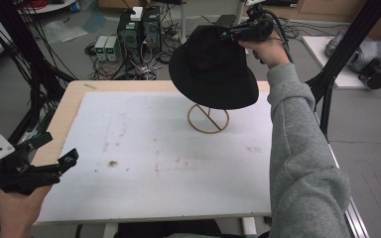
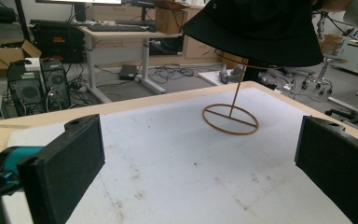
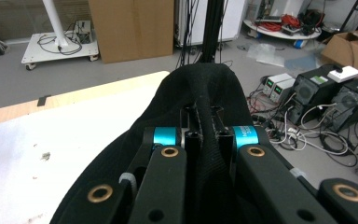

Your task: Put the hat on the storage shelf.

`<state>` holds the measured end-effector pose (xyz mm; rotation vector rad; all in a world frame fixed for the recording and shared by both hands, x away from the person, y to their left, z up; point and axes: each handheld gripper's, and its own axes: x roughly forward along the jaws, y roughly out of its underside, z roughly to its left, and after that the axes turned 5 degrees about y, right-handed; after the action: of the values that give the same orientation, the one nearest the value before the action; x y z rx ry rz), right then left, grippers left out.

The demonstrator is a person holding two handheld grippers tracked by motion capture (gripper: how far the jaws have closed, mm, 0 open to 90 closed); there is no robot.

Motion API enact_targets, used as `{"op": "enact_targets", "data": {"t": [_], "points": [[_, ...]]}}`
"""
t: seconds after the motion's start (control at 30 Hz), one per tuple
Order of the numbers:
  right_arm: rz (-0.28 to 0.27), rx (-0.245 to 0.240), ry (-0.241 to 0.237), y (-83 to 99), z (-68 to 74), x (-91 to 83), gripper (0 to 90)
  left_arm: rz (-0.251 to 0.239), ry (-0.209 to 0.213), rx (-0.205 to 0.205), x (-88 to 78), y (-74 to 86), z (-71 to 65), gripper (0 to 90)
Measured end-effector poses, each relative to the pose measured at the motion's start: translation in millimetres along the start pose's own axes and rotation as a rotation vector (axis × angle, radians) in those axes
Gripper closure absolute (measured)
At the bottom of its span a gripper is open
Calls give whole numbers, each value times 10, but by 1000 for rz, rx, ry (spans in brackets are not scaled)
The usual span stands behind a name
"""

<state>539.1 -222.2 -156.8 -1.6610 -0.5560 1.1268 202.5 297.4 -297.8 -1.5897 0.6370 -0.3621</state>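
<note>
High view: one black bucket hat (image 1: 213, 69) hangs over the worktop's (image 1: 154, 148) far edge, above one wooden ring stand (image 1: 208, 118). The right gripper (image 1: 230, 33) is pinched on its crown; the left gripper (image 1: 54, 151) hovers at the near left corner, jaws apart. The white mat is stained; two computer towers (image 1: 140, 27) sit on the grey floor.

Left gripper view: jaws spread wide, hat (image 2: 261, 28) and stand (image 2: 230, 119) ahead.

Right gripper view: jaws clamp a fold of hat (image 3: 205, 107); the teal label's writing is unreadable.
</note>
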Motion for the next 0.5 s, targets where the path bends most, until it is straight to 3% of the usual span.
{"op": "enact_targets", "data": {"t": [0.3,0.5], "points": [[18,28,19,86,-28,89,873,-4,1,0,1,-4,-5,17],[19,71,36,257,-80,153,872,7,3,3,23,6,-5,17]]}}
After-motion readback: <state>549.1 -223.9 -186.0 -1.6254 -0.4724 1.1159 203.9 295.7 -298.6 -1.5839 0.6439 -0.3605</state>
